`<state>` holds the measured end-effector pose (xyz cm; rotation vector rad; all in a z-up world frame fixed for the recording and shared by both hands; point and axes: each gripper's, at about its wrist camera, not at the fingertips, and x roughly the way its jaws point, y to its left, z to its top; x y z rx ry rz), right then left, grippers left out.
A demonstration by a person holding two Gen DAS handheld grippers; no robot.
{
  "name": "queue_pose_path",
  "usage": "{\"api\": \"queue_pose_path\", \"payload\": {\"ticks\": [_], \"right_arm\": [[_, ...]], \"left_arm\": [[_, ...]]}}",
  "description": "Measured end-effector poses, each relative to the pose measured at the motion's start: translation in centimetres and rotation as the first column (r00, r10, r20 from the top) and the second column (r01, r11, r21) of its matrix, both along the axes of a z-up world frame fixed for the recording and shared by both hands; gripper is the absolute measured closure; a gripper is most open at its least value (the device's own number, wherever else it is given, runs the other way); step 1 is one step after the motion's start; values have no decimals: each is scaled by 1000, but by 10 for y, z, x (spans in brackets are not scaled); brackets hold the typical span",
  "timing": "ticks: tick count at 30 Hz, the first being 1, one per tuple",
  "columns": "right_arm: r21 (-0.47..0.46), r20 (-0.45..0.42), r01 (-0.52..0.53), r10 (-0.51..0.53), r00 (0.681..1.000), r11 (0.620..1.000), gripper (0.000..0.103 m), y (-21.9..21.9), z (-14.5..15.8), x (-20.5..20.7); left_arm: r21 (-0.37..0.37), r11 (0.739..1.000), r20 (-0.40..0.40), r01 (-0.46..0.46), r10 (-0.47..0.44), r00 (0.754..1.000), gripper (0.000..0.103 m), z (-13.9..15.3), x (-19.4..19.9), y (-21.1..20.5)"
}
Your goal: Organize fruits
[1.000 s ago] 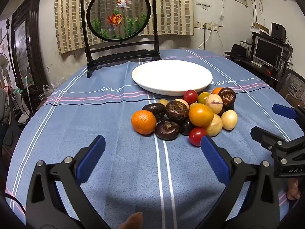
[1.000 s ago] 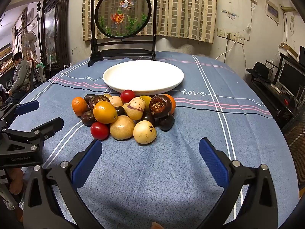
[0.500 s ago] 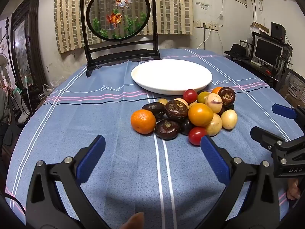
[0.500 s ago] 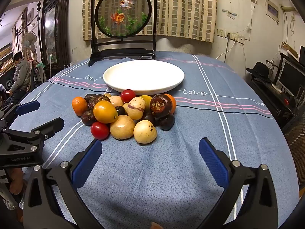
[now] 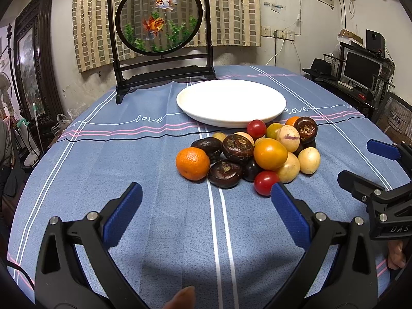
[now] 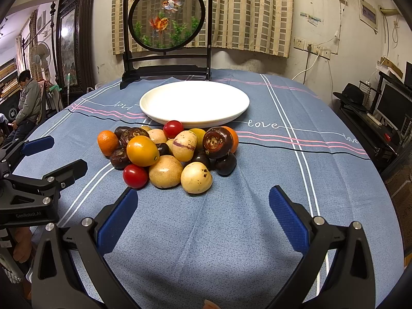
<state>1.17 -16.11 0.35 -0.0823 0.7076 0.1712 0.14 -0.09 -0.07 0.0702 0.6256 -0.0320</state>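
My left gripper (image 5: 206,198) hangs spread wide and empty over the blue tablecloth (image 5: 116,170), short of the orange (image 5: 192,163) at the pile's left edge. The fruit pile (image 6: 167,152) sits heaped just in front of the white plate (image 6: 194,100), which holds nothing, so I judge nothing is sorted yet. My right gripper (image 6: 203,203) is likewise released, nearest the pale yellow fruit (image 6: 196,177)

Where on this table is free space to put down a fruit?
The round white plate holds nothing. Bare blue tablecloth lies left of the orange mandarin, and between the heaped fruit pile and both open grippers. The pile itself is crowded.
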Motion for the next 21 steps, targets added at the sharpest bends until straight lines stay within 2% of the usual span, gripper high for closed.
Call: {"api": "queue_pose_path", "payload": {"ticks": [21], "right_arm": [[0, 0, 0, 0, 1000, 1000, 1, 0, -1, 0]], "left_arm": [[-1, 1000, -2, 0, 0, 1000, 2, -2, 0, -1]]}}
